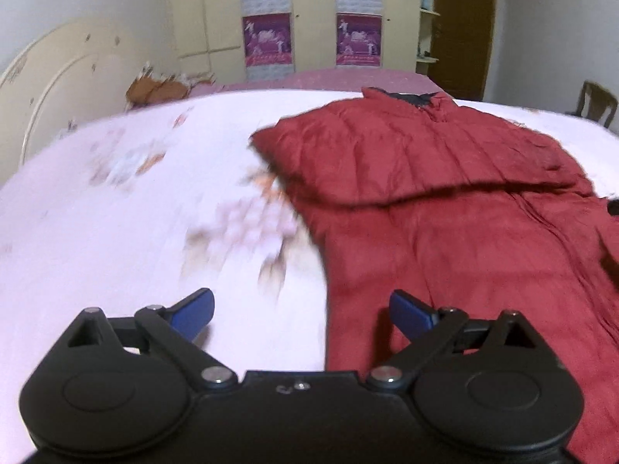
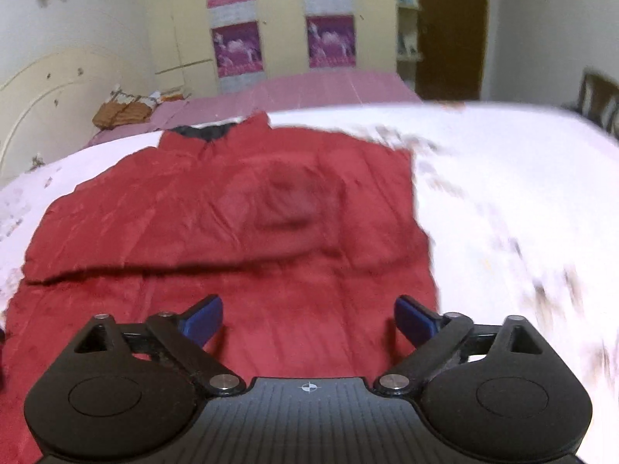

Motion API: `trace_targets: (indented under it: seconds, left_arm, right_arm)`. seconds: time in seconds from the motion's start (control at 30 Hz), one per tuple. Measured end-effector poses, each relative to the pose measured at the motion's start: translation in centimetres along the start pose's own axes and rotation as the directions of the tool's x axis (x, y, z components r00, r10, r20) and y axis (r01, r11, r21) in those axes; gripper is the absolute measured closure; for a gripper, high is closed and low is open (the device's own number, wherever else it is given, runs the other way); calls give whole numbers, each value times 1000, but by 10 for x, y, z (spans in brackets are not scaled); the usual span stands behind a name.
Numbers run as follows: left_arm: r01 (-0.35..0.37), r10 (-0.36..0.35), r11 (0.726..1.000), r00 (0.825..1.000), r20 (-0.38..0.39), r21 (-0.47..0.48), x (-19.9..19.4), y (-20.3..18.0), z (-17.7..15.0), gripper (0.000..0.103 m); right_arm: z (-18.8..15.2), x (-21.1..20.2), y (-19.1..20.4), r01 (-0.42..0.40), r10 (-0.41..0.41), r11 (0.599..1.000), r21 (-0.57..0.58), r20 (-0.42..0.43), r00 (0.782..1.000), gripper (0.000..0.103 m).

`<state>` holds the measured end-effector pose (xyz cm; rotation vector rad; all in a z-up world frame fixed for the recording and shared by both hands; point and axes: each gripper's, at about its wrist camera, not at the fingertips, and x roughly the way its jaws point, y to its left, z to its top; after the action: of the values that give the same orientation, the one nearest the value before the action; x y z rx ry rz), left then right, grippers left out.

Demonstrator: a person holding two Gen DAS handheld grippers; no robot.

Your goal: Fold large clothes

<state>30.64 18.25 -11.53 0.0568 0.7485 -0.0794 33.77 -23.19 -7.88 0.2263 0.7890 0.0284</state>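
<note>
A large red padded jacket (image 1: 445,201) lies flat on the bed, collar at the far end, with its sleeves folded across the chest. In the right wrist view the jacket (image 2: 240,224) fills the middle and left. My left gripper (image 1: 301,313) is open and empty, hovering over the jacket's near left edge and the sheet. My right gripper (image 2: 307,319) is open and empty above the jacket's lower right part. Both views are blurred by motion.
The bed has a pale floral sheet (image 1: 116,212) and a pink cover (image 2: 329,89) at the far end. A cream headboard (image 1: 58,77) stands on the left, a wardrobe (image 1: 309,15) behind, a wooden chair (image 1: 595,102) at the right.
</note>
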Motion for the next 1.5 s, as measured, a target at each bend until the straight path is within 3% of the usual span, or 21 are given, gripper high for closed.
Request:
trace_targets:
  seconds: [0.07,0.13,0.23,0.4,0.47,0.6,0.77,0.87,0.93,1.0,1.07,1.1,1.13,1.17,1.23,1.37,1.5]
  left_arm:
    - [25,-26,998,1000,-16,-57,-17,7,-20,8]
    - [58,-63,990,997,-35,-125,-31,12,-38,17]
    - [116,-126,965,992,-29,-234,-51,17,-61,22]
    - [192,-209,922,978,-13,-336,-77,12,-87,25]
    - [227,-246,900,969,-4,-372,-84,11,-95,27]
    - [315,-339,824,940,34,-471,-92,13,-112,33]
    - [390,-418,724,904,87,-570,-80,22,-120,40]
    - [442,-487,641,866,114,-627,-62,28,-115,40]
    - [470,-532,609,840,111,-639,-51,28,-110,40]
    - [470,-543,628,835,83,-621,-46,25,-105,47]
    - [443,-524,678,851,37,-587,-44,20,-101,70]
    - [413,-499,712,867,5,-567,-42,17,-100,88]
    - [397,-483,729,876,-7,-558,-41,16,-102,90]
    - [401,-480,723,877,8,-562,-42,16,-103,92]
    - [410,-468,722,883,43,-557,-47,13,-103,97]
    - [455,-450,688,879,160,-565,-69,14,-97,98]
    - [485,-421,692,873,246,-535,-86,14,-68,98]
  right_arm:
    - [-13,-16,-23,-8,9,998,60,-18,1000,4]
    - [-30,-36,-50,-14,19,992,125,-43,999,4]
    - [-58,-68,-90,-56,70,974,220,-57,996,4]
    - [-99,-112,-133,-150,177,935,322,-57,983,5]
    - [-111,-123,-140,-169,197,930,327,-52,979,16]
    - [-127,-141,-151,-231,260,902,364,-33,965,29]
    - [-136,-139,-161,-330,371,826,456,0,928,41]
    - [-131,-122,-178,-357,399,771,527,36,916,57]
    - [-125,-105,-188,-390,442,726,567,50,896,60]
    - [-120,-94,-191,-441,523,691,573,24,852,60]
    - [-115,-92,-189,-469,559,698,542,-3,829,60]
    - [-114,-92,-188,-481,573,701,526,-14,819,60]
    - [-113,-92,-186,-486,578,709,510,-27,815,75]
    - [-114,-91,-184,-488,585,717,497,-48,810,90]
    - [-114,-96,-181,-484,569,739,469,-51,820,93]
    - [-103,-119,-178,-534,578,723,438,39,815,95]
    - [-70,-138,-164,-567,575,745,351,93,813,96]
